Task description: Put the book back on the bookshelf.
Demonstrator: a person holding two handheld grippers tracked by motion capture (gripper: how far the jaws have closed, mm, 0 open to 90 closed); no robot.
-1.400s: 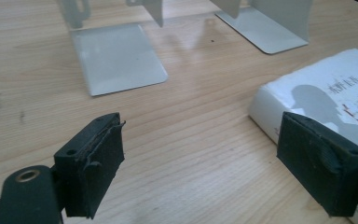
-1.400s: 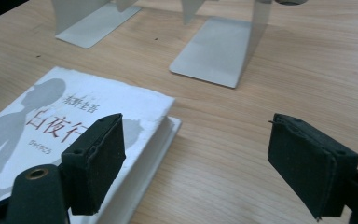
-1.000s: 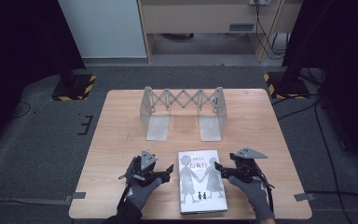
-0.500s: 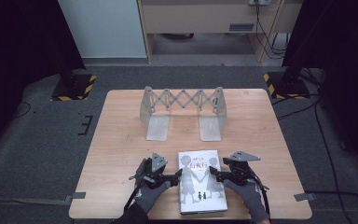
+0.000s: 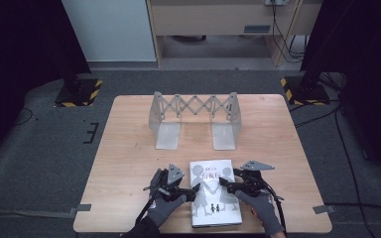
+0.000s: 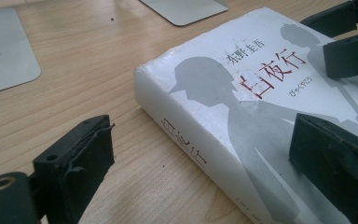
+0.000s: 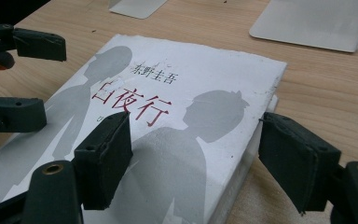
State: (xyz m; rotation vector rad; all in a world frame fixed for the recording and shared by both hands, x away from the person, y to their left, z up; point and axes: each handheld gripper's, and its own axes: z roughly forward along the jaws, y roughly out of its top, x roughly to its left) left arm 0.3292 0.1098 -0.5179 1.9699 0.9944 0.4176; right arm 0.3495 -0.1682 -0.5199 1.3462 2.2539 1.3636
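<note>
One wooden table [image 5: 129, 163] carries everything, standing on grey carpet [image 5: 39, 163] in the high view. Toward its far side stands a metal expanding book rack [image 5: 193, 106], its two flat foot plates resting on the wood and its scissor lattice stretched between two upright ends. Nearer the person lies a white book [image 5: 213, 196], flat on its back, cover up, with grey silhouettes of two figures and red characters on the front; its spine faces the person's left. The left gripper [image 5: 191, 191], held in a grey gloved hand [image 5: 161, 208], reaches in from the spine side, and in the left gripper view its jaws stand wide apart, one over bare wood beside the spine, the other over the cover. The right gripper [image 5: 225, 184] comes in from the opposite long edge; in the right gripper view its jaws are likewise spread, one above the cover and one just outside the page edge. Neither pair is closed on the book.
</note>
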